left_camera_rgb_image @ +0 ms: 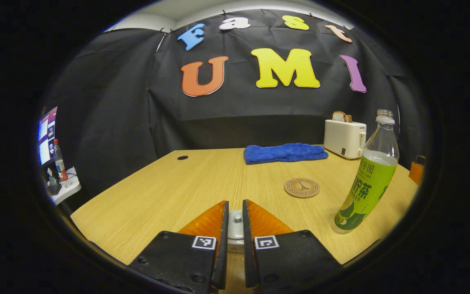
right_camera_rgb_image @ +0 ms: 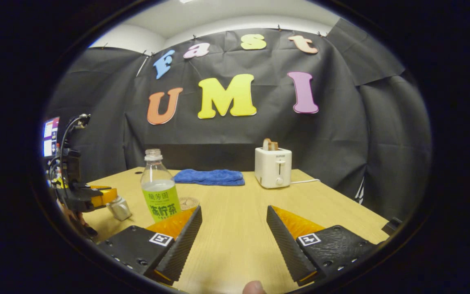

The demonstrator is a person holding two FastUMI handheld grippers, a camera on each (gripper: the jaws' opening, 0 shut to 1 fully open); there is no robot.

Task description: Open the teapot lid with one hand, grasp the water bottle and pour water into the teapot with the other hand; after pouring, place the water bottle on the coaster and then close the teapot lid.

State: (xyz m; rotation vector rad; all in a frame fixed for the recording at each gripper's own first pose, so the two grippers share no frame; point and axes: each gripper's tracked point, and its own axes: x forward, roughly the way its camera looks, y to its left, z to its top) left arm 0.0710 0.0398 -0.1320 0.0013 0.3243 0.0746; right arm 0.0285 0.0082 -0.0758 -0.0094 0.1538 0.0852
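My left gripper [left_camera_rgb_image: 235,216] is shut on the small knob of the silvery teapot lid [left_camera_rgb_image: 235,228], low in the left gripper view. The right gripper view shows that left gripper [right_camera_rgb_image: 96,197] at far left, with the silvery lid [right_camera_rgb_image: 119,208] tilted under its fingers. The teapot's body is hidden. The uncapped water bottle [left_camera_rgb_image: 367,179] with a green label stands upright on the table to the right; it also appears as the bottle [right_camera_rgb_image: 159,192] just beyond my right gripper's left finger. My right gripper [right_camera_rgb_image: 235,232] is open and empty. The round coaster [left_camera_rgb_image: 301,188] lies left of the bottle.
A folded blue towel [left_camera_rgb_image: 284,152] and a white toaster [left_camera_rgb_image: 344,138] with bread stand at the table's [left_camera_rgb_image: 169,192] back. An orange object [left_camera_rgb_image: 416,169] sits at the right edge. A monitor [left_camera_rgb_image: 46,134] and a small side table are off to the left.
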